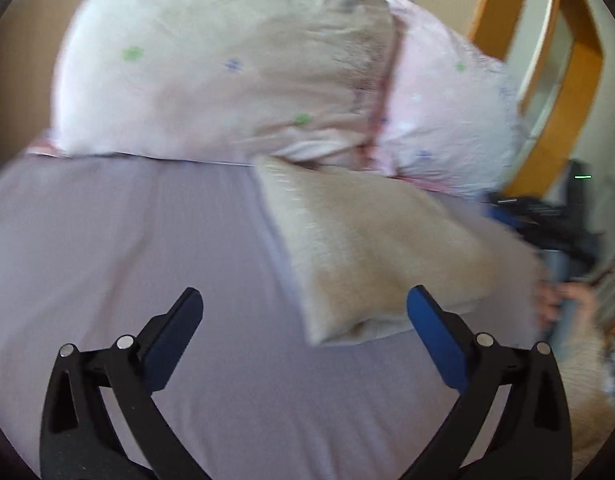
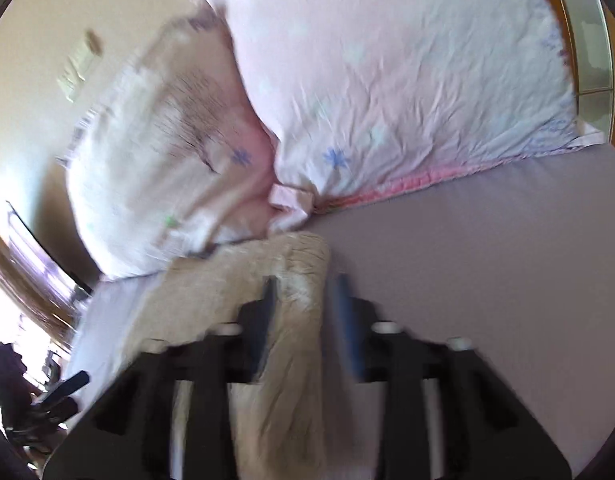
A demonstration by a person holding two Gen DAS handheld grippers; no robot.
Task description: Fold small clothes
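Observation:
A beige fuzzy garment (image 1: 371, 256) lies folded on the lilac bed sheet (image 1: 147, 240), in front of the pillows. My left gripper (image 1: 303, 300) is open and empty; its right finger is next to the garment's near corner. In the right wrist view the same garment (image 2: 283, 360) runs between the fingers of my right gripper (image 2: 305, 284). The jaws stand partly apart around its edge; motion blur hides whether they pinch it.
Two pink floral pillows (image 1: 227, 64) (image 2: 407, 80) lean at the head of the bed. A wooden frame (image 1: 555, 80) stands at the far right. The right hand and its device (image 1: 571, 300) show at the garment's right edge. Dark equipment (image 2: 47, 400) sits beside the bed.

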